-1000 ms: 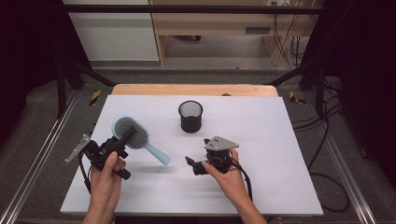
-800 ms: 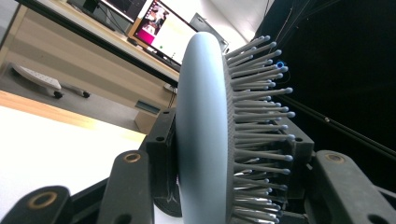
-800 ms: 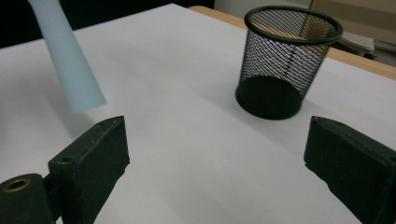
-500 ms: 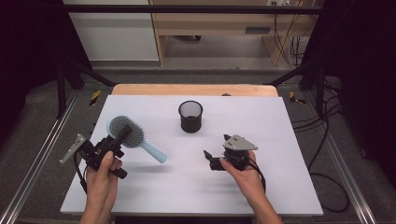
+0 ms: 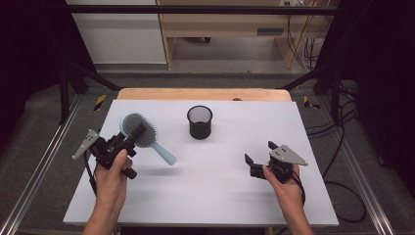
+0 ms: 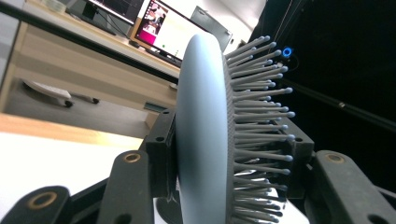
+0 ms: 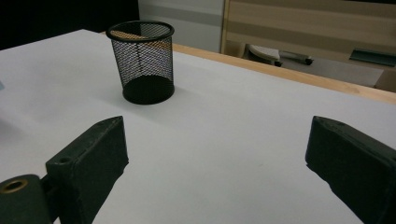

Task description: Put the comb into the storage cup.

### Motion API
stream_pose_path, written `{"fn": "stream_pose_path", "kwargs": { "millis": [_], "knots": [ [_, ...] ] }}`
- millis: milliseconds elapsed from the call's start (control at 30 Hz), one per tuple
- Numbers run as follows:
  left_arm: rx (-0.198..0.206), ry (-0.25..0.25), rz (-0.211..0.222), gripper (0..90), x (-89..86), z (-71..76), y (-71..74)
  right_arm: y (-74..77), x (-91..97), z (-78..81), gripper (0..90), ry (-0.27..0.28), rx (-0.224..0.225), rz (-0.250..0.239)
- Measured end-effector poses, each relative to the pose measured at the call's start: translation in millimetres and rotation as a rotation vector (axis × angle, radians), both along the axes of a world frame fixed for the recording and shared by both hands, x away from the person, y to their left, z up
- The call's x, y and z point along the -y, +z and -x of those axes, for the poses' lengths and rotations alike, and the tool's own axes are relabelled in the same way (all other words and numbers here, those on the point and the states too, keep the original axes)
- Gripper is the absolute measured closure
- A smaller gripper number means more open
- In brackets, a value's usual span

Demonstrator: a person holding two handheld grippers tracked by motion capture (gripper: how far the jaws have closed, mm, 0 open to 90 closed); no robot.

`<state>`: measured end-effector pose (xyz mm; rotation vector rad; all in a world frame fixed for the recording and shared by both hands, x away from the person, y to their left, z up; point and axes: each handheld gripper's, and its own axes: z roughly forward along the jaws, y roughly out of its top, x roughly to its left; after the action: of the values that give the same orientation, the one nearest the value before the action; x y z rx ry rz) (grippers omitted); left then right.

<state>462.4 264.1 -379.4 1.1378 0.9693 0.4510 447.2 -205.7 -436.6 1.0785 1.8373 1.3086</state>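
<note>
A pale blue hairbrush (image 5: 142,134) with a round head and dark bristles sits lifted above the bench's left side, head far-left, handle slanting down toward the near right.

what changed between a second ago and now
The right hand-held gripper, jaws open and empty, slid rightward across the white table, away from the middle. The left hand-held gripper lifted slightly, carrying the light blue oval hairbrush with it. Unchanged: the left jaws stay clamped on the brush head, and the black mesh cup has not moved.
</note>
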Motion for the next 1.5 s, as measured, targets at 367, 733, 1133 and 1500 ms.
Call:
{"fn": "stream_pose_path", "kwargs": {
  "millis": [367, 733, 1133, 1500],
  "knots": [
    [0.053, 0.001, -0.026, 50.4, 17.9, -33.1, 41.5, -4.4, 11.7, 15.6, 5.8, 0.004, 0.056, 0.012],
    [0.058, -0.006, -0.059, 50.4, 34.4, -59.0, 59.7, -10.9, 11.3, 15.7, 5.8, 0.002, 0.036, 0.008],
    [0.071, -0.040, -0.092, 50.2, 51.4, -70.8, 76.4, -11.0, 14.1, 15.4, 6.1, -0.001, 0.025, -0.015],
    [0.079, -0.024, -0.093, 50.2, 59.0, -80.9, 88.4, -10.2, 17.5, 15.1, 6.1, -0.010, 0.021, -0.038]
  ]
}}
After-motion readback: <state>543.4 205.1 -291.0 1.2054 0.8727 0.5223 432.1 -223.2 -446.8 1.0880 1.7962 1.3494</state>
